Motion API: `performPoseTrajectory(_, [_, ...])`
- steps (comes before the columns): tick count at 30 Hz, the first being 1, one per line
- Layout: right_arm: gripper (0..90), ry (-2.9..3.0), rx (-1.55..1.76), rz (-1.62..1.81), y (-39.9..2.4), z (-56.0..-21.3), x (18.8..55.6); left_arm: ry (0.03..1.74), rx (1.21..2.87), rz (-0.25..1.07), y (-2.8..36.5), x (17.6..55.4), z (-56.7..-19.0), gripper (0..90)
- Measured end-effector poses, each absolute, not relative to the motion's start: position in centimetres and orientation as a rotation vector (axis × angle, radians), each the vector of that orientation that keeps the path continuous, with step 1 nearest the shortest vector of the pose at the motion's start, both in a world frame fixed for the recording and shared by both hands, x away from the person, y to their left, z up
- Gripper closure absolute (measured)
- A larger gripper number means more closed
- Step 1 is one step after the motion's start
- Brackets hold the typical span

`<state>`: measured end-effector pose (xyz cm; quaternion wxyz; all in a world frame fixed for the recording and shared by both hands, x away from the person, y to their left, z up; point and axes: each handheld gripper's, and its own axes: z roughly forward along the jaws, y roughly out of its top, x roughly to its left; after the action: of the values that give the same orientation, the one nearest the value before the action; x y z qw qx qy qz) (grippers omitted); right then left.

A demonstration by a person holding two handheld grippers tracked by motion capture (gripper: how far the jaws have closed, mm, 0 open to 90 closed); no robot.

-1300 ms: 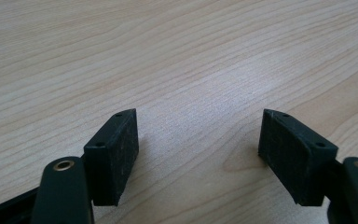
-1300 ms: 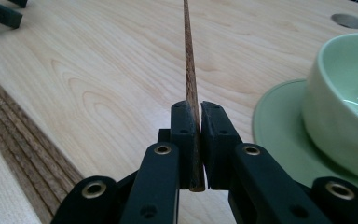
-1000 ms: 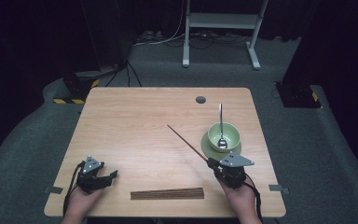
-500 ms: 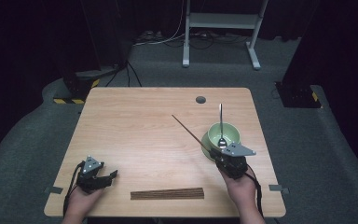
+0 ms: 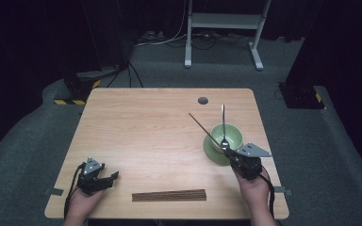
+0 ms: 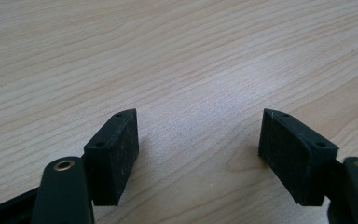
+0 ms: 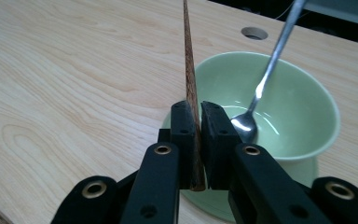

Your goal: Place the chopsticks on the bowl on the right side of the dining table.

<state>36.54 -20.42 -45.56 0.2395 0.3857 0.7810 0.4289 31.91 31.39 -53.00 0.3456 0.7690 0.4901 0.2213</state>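
Observation:
My right gripper (image 5: 232, 154) (image 7: 196, 116) is shut on a single dark wooden chopstick (image 5: 205, 130) (image 7: 189, 60), which sticks out up and to the left over the table, just left of the bowl. A pale green bowl (image 5: 228, 136) (image 7: 303, 107) stands on a green saucer (image 5: 214, 151) right of centre, with a metal spoon (image 5: 223, 123) (image 7: 268, 70) leaning in it. A flat bundle of several dark chopsticks (image 5: 168, 195) lies near the front edge. My left gripper (image 5: 112, 178) (image 6: 198, 140) rests low at the front left, jaws open over bare wood with nothing between them.
The wooden table (image 5: 146, 127) has a round cable hole (image 5: 202, 100) at the back right. Beyond the far edge a white metal stand (image 5: 221, 21) and cables lie on grey carpet. Dark cases stand at both sides of the table.
My right gripper has moved to the right and away from me with the chopstick, up to the bowl's near rim; the chopstick's tip now points further right. The left gripper has stayed put.

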Motion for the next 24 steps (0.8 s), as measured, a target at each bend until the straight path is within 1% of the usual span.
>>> performPoseTrajectory(14, [84.2,2.099,1.147,1.132,-23.2,-46.1,36.6,1.27,1.996,0.572,31.4,32.0,-53.0,29.0])
performPoseTrajectory(24, [84.1,2.093,1.163,1.12,-23.5,-46.5,36.7,1.27,1.998,0.576,31.4,31.9,-53.0,29.1])
